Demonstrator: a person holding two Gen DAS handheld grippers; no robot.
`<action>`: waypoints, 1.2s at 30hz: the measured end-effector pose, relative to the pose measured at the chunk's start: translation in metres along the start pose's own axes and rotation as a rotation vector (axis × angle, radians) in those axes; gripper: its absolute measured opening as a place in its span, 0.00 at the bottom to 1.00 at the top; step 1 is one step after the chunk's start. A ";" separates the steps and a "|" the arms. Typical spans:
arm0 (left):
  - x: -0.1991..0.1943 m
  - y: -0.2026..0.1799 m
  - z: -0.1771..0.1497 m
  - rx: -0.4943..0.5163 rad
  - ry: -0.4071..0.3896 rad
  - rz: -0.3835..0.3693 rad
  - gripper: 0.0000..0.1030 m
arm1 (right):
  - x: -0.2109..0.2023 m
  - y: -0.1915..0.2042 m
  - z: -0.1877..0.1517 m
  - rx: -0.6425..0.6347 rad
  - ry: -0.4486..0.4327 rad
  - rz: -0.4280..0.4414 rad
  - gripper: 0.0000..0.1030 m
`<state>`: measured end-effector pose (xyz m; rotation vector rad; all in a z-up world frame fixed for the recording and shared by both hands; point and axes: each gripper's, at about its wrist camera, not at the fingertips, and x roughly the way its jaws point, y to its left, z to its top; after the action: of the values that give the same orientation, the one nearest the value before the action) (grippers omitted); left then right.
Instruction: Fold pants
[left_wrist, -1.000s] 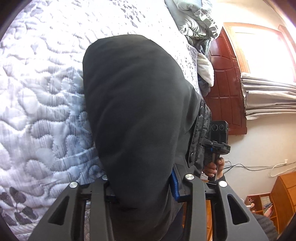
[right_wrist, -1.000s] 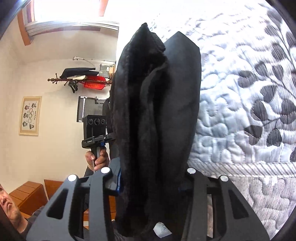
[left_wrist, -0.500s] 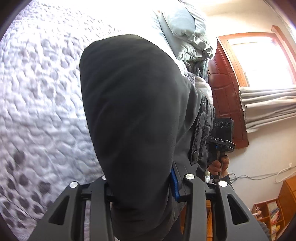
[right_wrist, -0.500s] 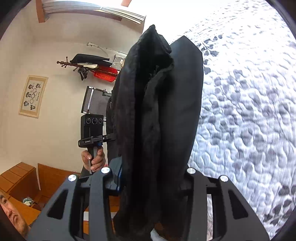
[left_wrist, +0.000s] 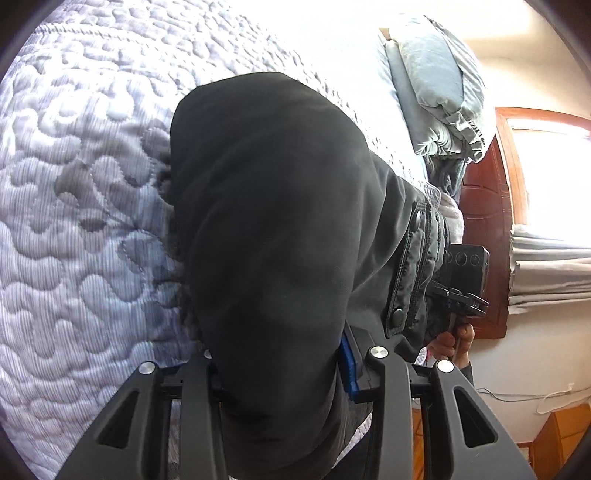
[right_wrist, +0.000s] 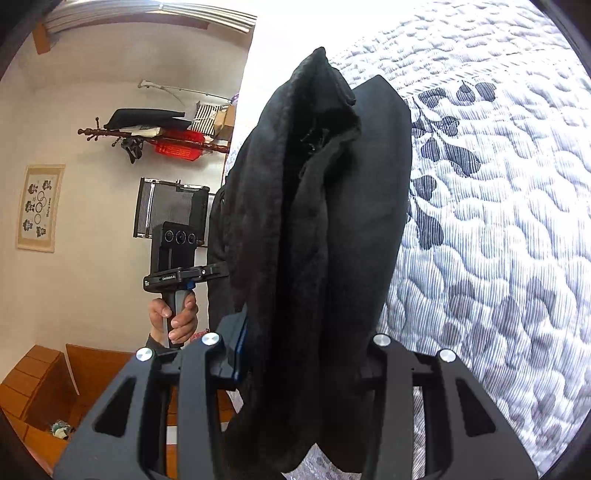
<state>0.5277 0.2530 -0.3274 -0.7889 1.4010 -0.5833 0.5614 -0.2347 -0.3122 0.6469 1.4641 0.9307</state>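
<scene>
Nearest, left gripper (left_wrist: 280, 373): clamped on a thick bunch of the black pants (left_wrist: 280, 221), with cloth filling the gap between the jaws and spilling forward over them.
Right gripper (right_wrist: 303, 354): likewise clenched on the pants (right_wrist: 332, 229), here on a fuzzy, rolled edge with a smoother dark panel beside it.
Pants, position: held up off the bed between the two grippers, hanging as a doubled, bulky mass; how much trails on the quilt below is hidden by the fabric itself.
Other gripper in view: each camera sees the opposite tool past the cloth, a hand (right_wrist: 173, 317) around its handle in the right wrist view, so the two grips sit close together at one end of the garment.
Quilt (left_wrist: 85, 229): pale, stitched bedspread with a dark leaf print (right_wrist: 447, 155), lying under and beyond the pants; it looks like the landing surface.
Far: grey pillows (left_wrist: 439, 92) at the head of the bed, a wooden door (left_wrist: 484, 206), a coat rack (right_wrist: 155, 136) on the wall.
Step in hand, as I judge it: carrying the lifted pants across the bed to lay them down for a fold.
Doing it well: keep both grips firm and level with each other, hold the cloth taut between them so the layers stay stacked, lower the hanging end first, and let go only once the fabric lies flat.
</scene>
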 end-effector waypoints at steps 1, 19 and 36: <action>0.003 0.005 0.002 -0.004 0.006 -0.002 0.38 | 0.005 -0.005 0.003 0.011 0.006 -0.003 0.38; -0.006 -0.004 -0.019 0.046 -0.092 0.062 0.62 | -0.009 -0.044 -0.005 0.062 -0.042 -0.055 0.60; -0.038 0.005 -0.062 -0.025 -0.249 0.103 0.83 | -0.051 -0.014 -0.054 0.018 -0.153 -0.257 0.69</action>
<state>0.4623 0.2764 -0.3070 -0.7759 1.2131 -0.3742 0.5165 -0.2935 -0.2991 0.5160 1.3819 0.6555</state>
